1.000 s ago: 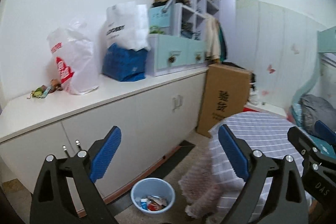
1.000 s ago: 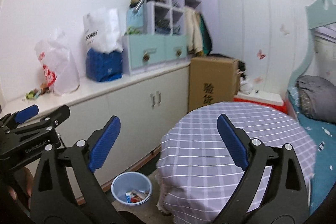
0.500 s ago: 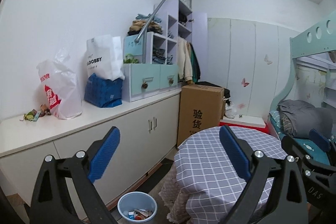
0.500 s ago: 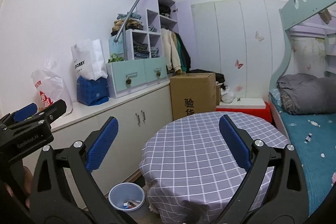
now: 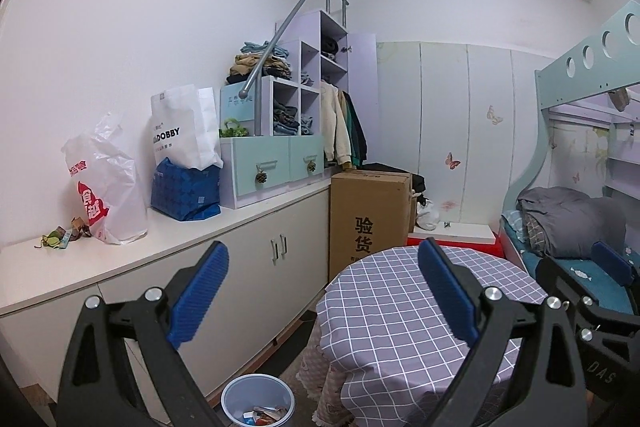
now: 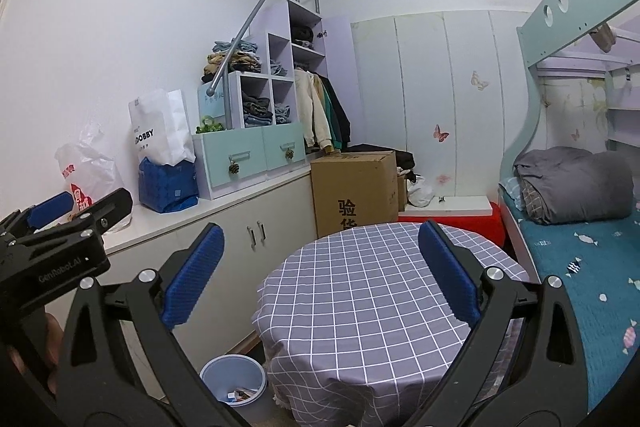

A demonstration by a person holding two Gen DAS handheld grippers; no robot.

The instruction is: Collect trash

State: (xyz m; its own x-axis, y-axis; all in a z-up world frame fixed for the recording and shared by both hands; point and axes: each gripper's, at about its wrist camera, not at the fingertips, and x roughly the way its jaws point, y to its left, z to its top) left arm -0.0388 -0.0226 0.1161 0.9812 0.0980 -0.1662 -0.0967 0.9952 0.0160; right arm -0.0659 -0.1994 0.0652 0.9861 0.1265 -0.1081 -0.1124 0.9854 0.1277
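Both grippers are spread wide with nothing between the blue pads. The left gripper (image 5: 322,291) hangs in the air, and a round table (image 5: 404,323) with a purple checked cloth sits beyond its right finger. Low down, between its fingers and closer to the left one, there's a blue trash bin (image 5: 258,401) on the floor with wrappers already inside, tucked between the table and the white cabinet (image 5: 224,291).

The right gripper (image 6: 320,271) is open the same way, fingers framing the table top (image 6: 372,291). The bin (image 6: 234,381) shows below its left finger. Far off to the left of the left fingers, some small crumpled scraps (image 5: 60,237) lie on the cabinet top just beside a white plastic bag (image 5: 106,187).
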